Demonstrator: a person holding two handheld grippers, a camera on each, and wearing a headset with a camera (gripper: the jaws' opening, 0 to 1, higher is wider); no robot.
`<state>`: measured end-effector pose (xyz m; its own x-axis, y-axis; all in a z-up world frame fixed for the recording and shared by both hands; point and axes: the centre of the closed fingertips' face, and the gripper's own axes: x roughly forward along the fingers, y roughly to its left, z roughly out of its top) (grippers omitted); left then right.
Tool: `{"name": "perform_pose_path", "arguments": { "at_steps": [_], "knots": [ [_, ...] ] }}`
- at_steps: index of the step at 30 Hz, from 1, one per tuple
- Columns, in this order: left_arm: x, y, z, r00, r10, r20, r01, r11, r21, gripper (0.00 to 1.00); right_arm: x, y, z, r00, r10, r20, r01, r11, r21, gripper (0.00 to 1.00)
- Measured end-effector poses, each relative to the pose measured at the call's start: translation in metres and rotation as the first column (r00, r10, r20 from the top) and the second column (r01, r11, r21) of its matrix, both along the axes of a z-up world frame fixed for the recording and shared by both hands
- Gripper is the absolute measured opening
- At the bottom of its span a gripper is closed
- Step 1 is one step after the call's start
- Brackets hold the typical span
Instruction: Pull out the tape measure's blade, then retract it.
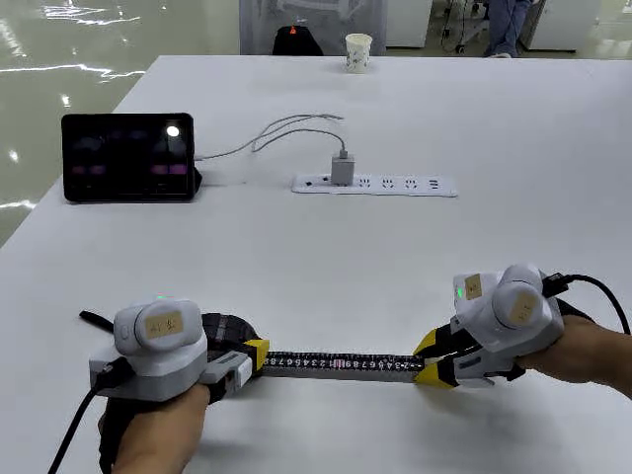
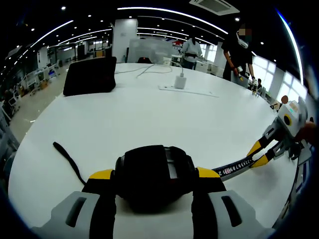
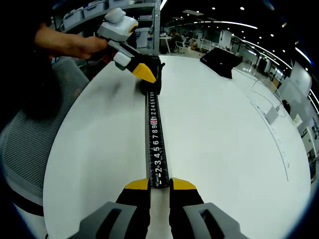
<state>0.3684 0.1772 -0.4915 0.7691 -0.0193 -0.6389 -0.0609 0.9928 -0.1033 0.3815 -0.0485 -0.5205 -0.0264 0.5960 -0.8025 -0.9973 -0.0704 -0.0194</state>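
My left gripper [image 1: 255,355] [image 2: 154,174] is shut on the black tape measure case [image 2: 154,172] [image 1: 229,331], which rests on the white table [image 1: 395,267]. A black blade with white numbers [image 1: 341,363] [image 3: 155,144] runs flat along the table from the case to my right gripper [image 1: 429,358] [image 3: 159,185]. That gripper is shut on the blade's end. The case's black wrist strap [image 2: 67,158] trails to the left. In the right gripper view the left gripper [image 3: 142,69] holds the case [image 3: 155,74] at the far end of the blade.
A dark tablet [image 1: 128,158] stands at the back left. A white power strip [image 1: 375,184] with a charger [image 1: 343,168] and cable lies mid-table. A paper cup [image 1: 358,51] stands at the far edge. People stand beyond the table [image 2: 238,55].
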Motion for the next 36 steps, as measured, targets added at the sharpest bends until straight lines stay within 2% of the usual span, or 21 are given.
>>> {"name": "perform_pose_path", "arguments": {
  "at_steps": [36],
  "knots": [
    [-0.001, 0.0, 0.0, 1.0, -0.002, -0.002, 0.002, 1.0, -0.009, 0.56, -0.003, 0.028, 0.0, 1.0, 0.002, -0.007, -0.002, 1.0, 0.027, 0.1]
  ]
}}
